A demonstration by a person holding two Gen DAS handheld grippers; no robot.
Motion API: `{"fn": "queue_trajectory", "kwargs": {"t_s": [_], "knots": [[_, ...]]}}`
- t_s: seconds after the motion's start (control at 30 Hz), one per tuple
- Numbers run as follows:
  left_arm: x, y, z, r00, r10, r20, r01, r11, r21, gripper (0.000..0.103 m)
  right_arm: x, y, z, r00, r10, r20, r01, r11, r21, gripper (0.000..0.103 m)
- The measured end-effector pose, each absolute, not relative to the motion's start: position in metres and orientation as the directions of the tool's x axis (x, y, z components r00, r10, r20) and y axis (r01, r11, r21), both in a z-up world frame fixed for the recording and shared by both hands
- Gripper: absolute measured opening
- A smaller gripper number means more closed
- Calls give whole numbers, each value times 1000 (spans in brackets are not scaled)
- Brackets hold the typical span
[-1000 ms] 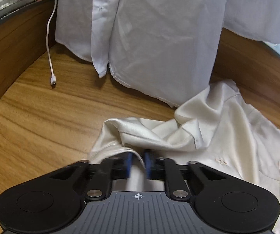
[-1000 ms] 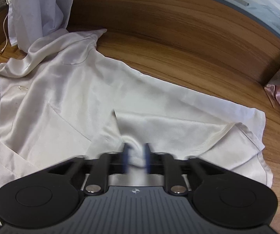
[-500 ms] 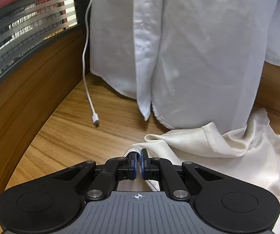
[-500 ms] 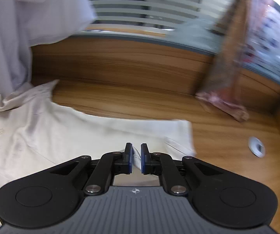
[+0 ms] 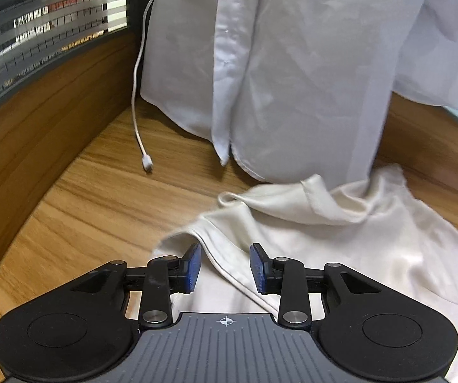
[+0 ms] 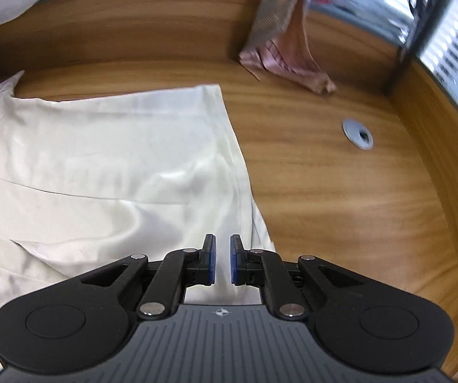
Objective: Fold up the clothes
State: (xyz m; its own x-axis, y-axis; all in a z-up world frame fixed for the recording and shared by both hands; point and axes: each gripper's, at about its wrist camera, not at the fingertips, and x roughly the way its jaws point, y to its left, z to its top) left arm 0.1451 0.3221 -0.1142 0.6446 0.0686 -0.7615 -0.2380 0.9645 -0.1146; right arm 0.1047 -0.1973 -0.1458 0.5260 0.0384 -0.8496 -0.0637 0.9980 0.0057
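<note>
A cream satin garment [image 5: 372, 255] lies on the wooden desk [image 5: 85, 217], rumpled at its far edge. My left gripper [image 5: 225, 266] is open just above the garment's near edge, and a stitched seam runs between its blue pads untouched. In the right wrist view the same garment [image 6: 117, 159] is spread fairly flat, its hem running down the right side. My right gripper [image 6: 222, 260] sits low over the hem's near corner. Its pads are almost together, with a narrow strip of fabric in the gap.
A white shirt [image 5: 292, 79] hangs down onto the desk behind the cream garment. A white charging cable [image 5: 146, 159] dangles beside it. A pink striped cloth [image 6: 286, 60] lies at the back right, near a grey cable grommet [image 6: 357, 134]. Wooden partition walls [image 5: 21, 134] ring the desk.
My left gripper has opened and let go of the garment's edge, which it was pinching before. My right gripper pulled the hem out to the right, and the garment now lies flatter.
</note>
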Motion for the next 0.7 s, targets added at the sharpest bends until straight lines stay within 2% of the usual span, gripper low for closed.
{"fn": "queue_trajectory", "kwargs": {"t_s": [0.23,0.3,0.37,0.5,0.63,0.7], "knots": [[136,309,-135,597,4,-802,-253,950,-183,37,93,-206,-169,485,48,-873,42,996,78,12],[137,307,-141,588,-2,-809,-262,946,-193,37,91,-207,-173,480,51,-876,85,991,104,15],[138,305,-146,583,-7,-813,-270,941,-202,38,88,-211,-176,478,61,-876,141,979,145,24],[141,298,-147,595,6,-804,-251,951,-179,41,85,-219,-179,489,77,-869,236,947,216,25],[146,290,-147,599,10,-801,-237,957,-165,38,89,-220,-181,497,86,-863,293,920,260,26],[149,286,-148,602,11,-799,-226,961,-157,35,93,-219,-182,496,96,-863,318,904,284,31]]}}
